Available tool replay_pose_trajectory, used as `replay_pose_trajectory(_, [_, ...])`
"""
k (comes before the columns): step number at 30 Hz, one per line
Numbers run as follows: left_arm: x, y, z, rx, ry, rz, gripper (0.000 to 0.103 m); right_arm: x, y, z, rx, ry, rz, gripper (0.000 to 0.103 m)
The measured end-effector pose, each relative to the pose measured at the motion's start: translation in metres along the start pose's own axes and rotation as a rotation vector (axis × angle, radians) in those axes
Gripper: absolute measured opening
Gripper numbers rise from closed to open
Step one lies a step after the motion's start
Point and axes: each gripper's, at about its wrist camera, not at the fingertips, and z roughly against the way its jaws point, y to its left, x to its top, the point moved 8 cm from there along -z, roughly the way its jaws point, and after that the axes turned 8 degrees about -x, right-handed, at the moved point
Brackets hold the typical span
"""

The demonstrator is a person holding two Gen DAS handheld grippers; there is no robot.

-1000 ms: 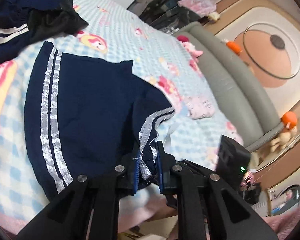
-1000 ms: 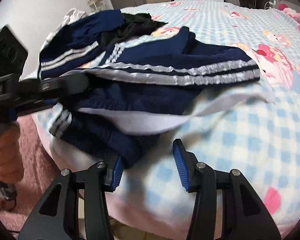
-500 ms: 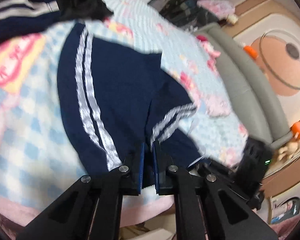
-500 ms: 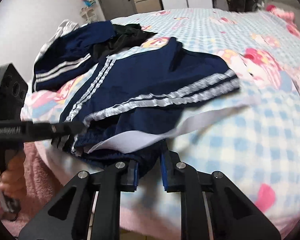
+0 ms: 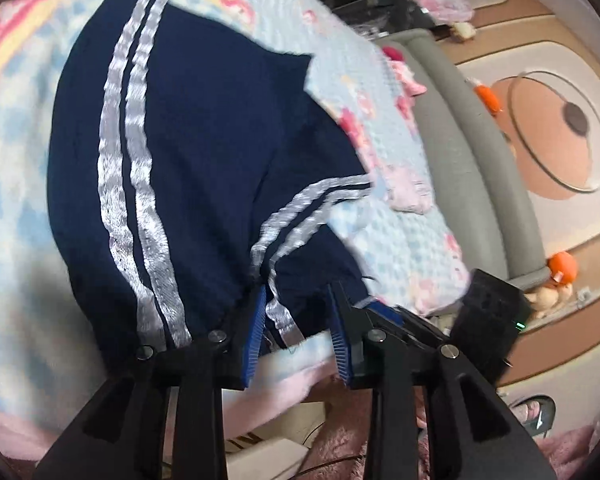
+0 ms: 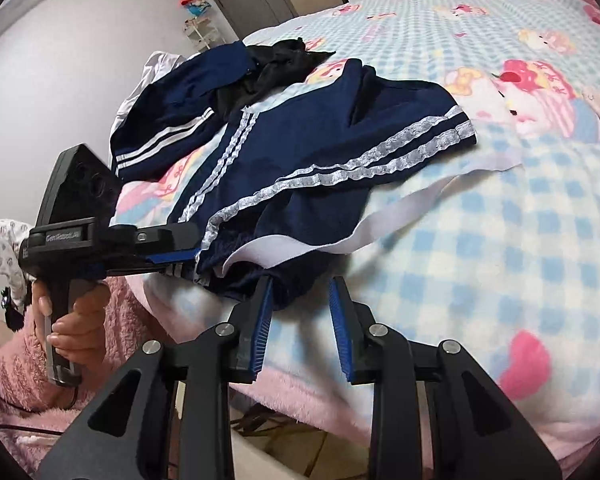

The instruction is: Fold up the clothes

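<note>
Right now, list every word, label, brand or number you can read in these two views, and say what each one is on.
Side label on the left tongs, right wrist view: raised lettering on the body, too blurred to read.
Cardboard box under the bed edge, left wrist view: part of dark print, cut off, not readable.
Bedspread: cartoon pictures only, no text legible.
Navy garment: white stripes, no lettering.

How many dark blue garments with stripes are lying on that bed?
2. A navy garment with silvery lace stripes lies near the bed's edge; another navy garment with plain white stripes lies crumpled behind it. More could be hidden underneath.
</note>
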Motion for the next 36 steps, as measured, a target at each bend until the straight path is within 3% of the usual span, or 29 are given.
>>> replay_pose_trajectory(2, [0.000, -0.003, -0.002, 0.018, 0.007, -0.030, 0.028, -0.002, 0.001, -0.003, -0.018, 0.009, 0.011, 0.029])
replay_pose_trajectory(5, [0.000, -0.016, -0.003, 0.048, -0.002, -0.109, 0.012, -0.004, 0.001, -0.012, -0.075, 0.014, 0.029, 0.027])
replay_pose_trajectory(6, [0.001, -0.020, 0.000, 0.055, -0.017, -0.126, 0.010, -0.004, 0.002, -0.012, -0.084, 0.012, 0.033, 0.026])
replay_pose_trajectory(12, [0.014, -0.034, 0.037, 0.047, -0.137, -0.159, 0.009, 0.006, 0.006, -0.017, -0.126, -0.026, 0.050, 0.022])
replay_pose_trajectory(17, [0.020, -0.028, 0.067, 0.088, -0.207, -0.155, 0.009, 0.019, 0.030, -0.033, -0.128, -0.011, 0.122, 0.022])
replay_pose_trajectory(20, [0.015, -0.012, 0.084, 0.105, -0.231, -0.115, 0.009, 0.021, 0.049, -0.027, -0.078, -0.013, 0.164, 0.037])
replay_pose_trajectory(25, [0.005, 0.020, 0.081, 0.141, -0.212, -0.033, 0.009, 0.020, 0.052, -0.004, 0.002, -0.047, 0.137, 0.038])
replay_pose_trajectory(30, [0.005, 0.032, 0.059, 0.196, -0.135, -0.045, 0.010, 0.029, 0.029, -0.013, -0.034, -0.034, 0.010, 0.039])
replay_pose_trajectory(33, [0.004, 0.031, 0.061, 0.218, -0.134, -0.060, 0.010, 0.037, 0.028, -0.025, -0.023, -0.012, -0.038, 0.039])
replay_pose_trajectory(36, [0.003, 0.029, 0.070, 0.241, -0.152, -0.069, 0.010, 0.030, 0.029, -0.046, -0.093, 0.060, -0.002, 0.038])
